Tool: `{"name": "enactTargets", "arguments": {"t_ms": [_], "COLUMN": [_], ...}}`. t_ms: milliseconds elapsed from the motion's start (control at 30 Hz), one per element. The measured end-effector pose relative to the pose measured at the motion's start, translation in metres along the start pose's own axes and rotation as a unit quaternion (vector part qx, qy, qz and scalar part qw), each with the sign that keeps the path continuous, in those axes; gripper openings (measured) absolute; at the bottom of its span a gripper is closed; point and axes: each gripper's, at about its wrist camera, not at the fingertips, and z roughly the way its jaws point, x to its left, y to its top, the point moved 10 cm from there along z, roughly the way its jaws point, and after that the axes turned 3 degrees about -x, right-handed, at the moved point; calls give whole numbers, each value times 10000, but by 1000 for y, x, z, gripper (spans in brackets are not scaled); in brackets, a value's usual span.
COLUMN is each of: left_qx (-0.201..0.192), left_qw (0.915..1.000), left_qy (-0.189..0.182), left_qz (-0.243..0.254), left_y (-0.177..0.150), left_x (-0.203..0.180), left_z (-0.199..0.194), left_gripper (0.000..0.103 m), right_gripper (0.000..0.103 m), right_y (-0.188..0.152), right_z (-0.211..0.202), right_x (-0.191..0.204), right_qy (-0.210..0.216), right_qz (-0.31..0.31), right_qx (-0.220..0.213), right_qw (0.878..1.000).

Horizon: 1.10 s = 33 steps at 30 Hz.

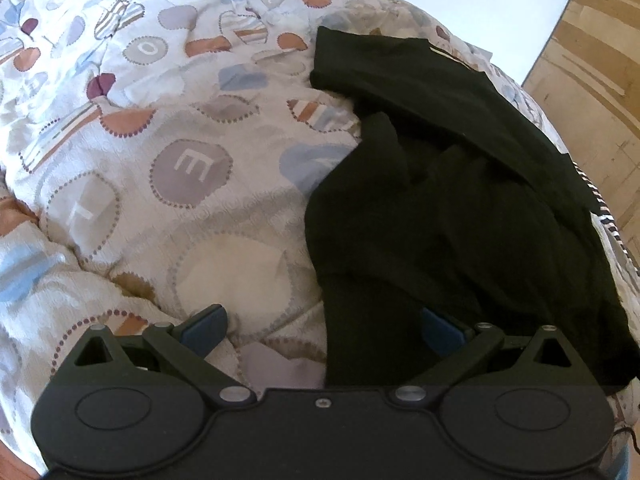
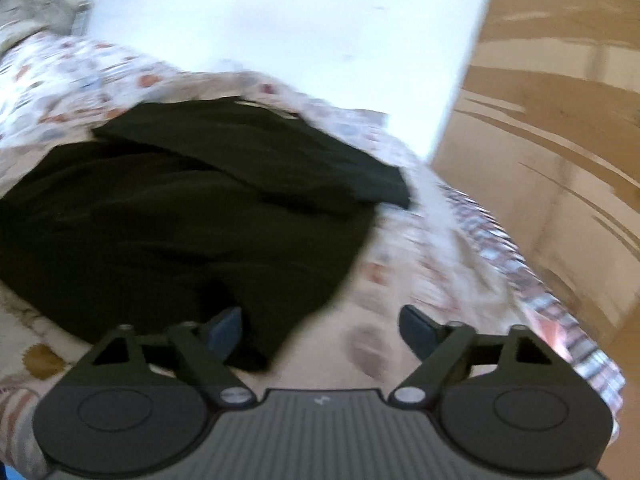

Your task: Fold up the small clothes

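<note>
1. Black garment (image 1: pixel 452 216), one piece as far as can be told, lies crumpled on the right part of a bed, with a flatter section folded across its far end.
2. Left gripper (image 1: pixel 324 328) hangs low over the near edge of the garment with its jaws wide apart. Its two blue-padded fingers (image 1: pixel 208 322) hold nothing; one sits over the quilt, the other over the dark cloth.
3. Right gripper (image 2: pixel 320 330) is also spread open and empty. One of its two fingers sits over the near hem of the garment (image 2: pixel 180 208), the other over bare quilt. This view is blurred.
4. One quilt (image 1: pixel 160 168) covers the bed. It is white and puckered, printed with hearts and circles in grey, rust, blue and plum, some with letters.
5. A strip of black-and-white striped fabric (image 1: pixel 600 208) shows at the garment's right edge; what it belongs to is unclear.
6. Beyond the bed is a plain white wall (image 2: pixel 280 24), and to the right a tall wooden panel (image 2: pixel 560 120) with a light grain.
</note>
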Motion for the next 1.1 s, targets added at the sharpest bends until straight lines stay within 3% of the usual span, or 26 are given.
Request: {"name": "enactTargets", "arguments": {"t_ms": [200,367,400,467,600,767,867,967,1100], "left_qx": [79,91,77,65,55,66,92,104,126], "left_qw": [9999,9999,9999,9999,9999,9999,9999,9996,9986], "left_qy": [-126,-124,-121,-98,-16,64,110,161,286], "left_qz": [-13,-80,-84,-86,-97,-89,-3,192,422], "left_y": [-3,-1,1,2,4,5,4,4,4], "left_x": [-4,-3,-2,-1,2,0,-4,-10,-15], "left_z": [-1,-2,-3,-3,-3,0,2,3,3], "left_gripper": [101,100,100,100,100,100,100,100,100], "right_gripper": [81,84,89,91,94,92,86,72,30], "right_y": [-18,-9,-3,10,33,25,15,12,8], "right_z": [-22,-34,-35,-33,-16,26,36,27,12], "right_x": [-50,-57,-50,-31,24,64,57,34,3], "right_qy": [-393,-189,6,389,752,276,-40,-308,-133], "right_qz": [815,1072,1054,891,232,-491,-470,-220,309], "right_qx": [366,240,137,-9,-304,-66,93,-15,-43], "right_qw": [9952,9938,9943,9953,9964,9984,9988,9993,9994]}}
